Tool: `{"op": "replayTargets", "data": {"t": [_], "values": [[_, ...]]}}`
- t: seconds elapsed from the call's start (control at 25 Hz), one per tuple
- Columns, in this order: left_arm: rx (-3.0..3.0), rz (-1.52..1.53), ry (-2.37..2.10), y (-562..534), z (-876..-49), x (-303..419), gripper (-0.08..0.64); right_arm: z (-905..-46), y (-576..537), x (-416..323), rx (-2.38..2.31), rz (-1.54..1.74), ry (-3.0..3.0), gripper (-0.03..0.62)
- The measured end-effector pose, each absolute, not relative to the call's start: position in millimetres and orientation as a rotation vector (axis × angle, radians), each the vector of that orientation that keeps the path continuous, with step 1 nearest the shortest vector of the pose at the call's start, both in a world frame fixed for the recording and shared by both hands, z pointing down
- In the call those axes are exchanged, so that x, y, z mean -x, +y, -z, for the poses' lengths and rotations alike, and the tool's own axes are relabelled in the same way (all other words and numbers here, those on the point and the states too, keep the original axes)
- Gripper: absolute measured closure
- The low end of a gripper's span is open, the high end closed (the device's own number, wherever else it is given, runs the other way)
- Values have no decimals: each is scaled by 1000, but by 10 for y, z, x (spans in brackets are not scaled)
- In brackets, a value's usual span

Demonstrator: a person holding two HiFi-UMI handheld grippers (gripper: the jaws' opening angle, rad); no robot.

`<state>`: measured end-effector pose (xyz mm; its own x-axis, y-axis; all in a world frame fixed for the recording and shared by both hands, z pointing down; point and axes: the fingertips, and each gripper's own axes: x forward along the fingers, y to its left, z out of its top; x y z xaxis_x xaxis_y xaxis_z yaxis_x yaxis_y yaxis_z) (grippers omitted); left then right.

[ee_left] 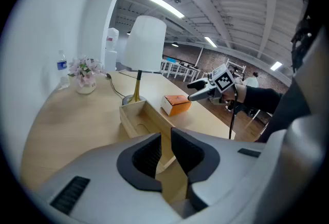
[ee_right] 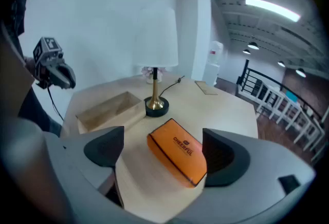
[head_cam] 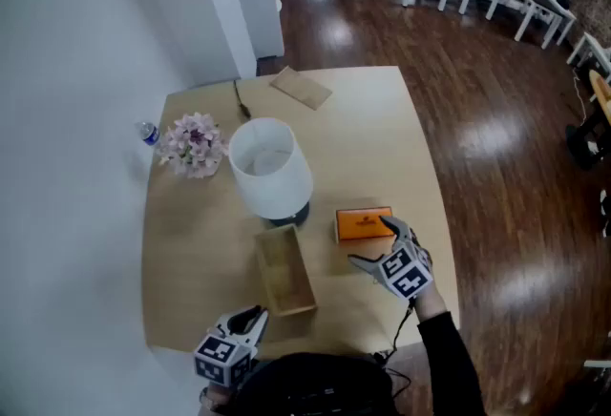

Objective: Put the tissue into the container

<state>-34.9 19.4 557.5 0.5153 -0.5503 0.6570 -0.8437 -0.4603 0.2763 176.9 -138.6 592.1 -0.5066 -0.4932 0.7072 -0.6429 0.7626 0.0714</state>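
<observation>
The tissue is an orange pack that lies flat on the light wooden table, right of an empty open wooden container. My right gripper stands open at the pack's near side. In the right gripper view the pack lies between the wide jaws and neither pad touches it. My left gripper hovers at the table's near edge, just short of the container's near end, with its jaws drawn together and nothing in them. In the left gripper view the container lies straight ahead of the left gripper, with the pack beyond it.
A lamp with a white shade stands right behind the container, its round base beside the pack. A vase of pink flowers and a small bottle are at the far left. A brown card lies at the far edge.
</observation>
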Motion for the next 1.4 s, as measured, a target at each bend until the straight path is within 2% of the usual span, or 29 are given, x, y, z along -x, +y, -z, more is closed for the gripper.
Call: {"op": "replayTargets", "data": {"t": [0.28,0.48,0.6,0.64,0.8,1.08,1.24,1.4], "values": [[-2087,-714,-1184,279,-5675,486,500,-6556,-1717,-1883,-323,55,-1980,81],[-2039,-721,-1216,321,-5729,524,499,-6906,-1744,-1865,-177,16,-1948,80],[-2036,-734,-1198,335,-5756,521,499,-6954,-1820,-1872,-234,0,-1931,88],[-2041,-738,-1190,325,-5757,522,499,-6974,-1834,-1875,-250,-8,-1931,124],[-2074,-750,-1162,260,-5718,534,500,-6889,-1874,-1866,-327,-20,-1920,170],[-2175,-712,-1075,164,-5678,639,499,-6411,-1622,-2000,-724,-279,-1873,186],[-2244,-673,-1019,68,-5658,794,500,-5847,-1220,-1560,-1035,-571,-1946,186],[-2317,-645,-957,26,-5581,922,499,-5655,-861,-1031,-1191,-728,-1941,186]]}}
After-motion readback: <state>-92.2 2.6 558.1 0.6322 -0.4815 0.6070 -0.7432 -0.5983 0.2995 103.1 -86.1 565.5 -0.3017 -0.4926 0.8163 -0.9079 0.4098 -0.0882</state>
